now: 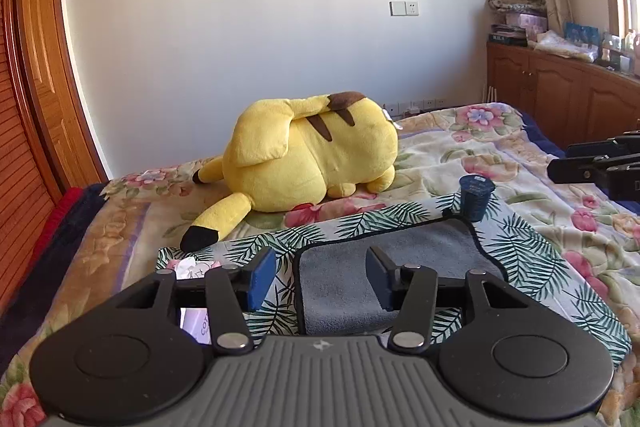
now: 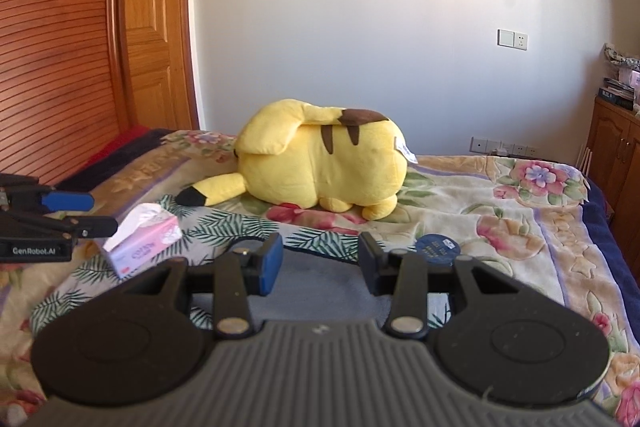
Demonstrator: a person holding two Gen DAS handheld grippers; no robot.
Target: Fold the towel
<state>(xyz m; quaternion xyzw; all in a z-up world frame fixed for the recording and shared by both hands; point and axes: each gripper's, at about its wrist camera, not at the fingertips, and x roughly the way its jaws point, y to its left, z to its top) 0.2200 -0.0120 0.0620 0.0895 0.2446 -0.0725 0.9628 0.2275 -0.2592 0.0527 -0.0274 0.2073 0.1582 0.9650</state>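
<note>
A grey towel (image 1: 384, 267) with a dark hem lies flat on a palm-leaf cloth (image 1: 532, 259) on the bed. My left gripper (image 1: 320, 277) is open and empty, held just above the towel's near left part. In the right wrist view the towel (image 2: 320, 287) lies under and beyond my right gripper (image 2: 320, 261), which is open and empty. The right gripper also shows at the right edge of the left wrist view (image 1: 560, 163). The left gripper shows at the left edge of the right wrist view (image 2: 96, 213).
A yellow plush toy (image 1: 312, 151) lies on the floral blanket (image 1: 460, 155) behind the cloth. A dark blue cup (image 1: 475, 197) stands at the towel's far right corner. A pink tissue box (image 2: 142, 241) sits left of the towel. Wooden cabinets (image 1: 560, 91) stand at right.
</note>
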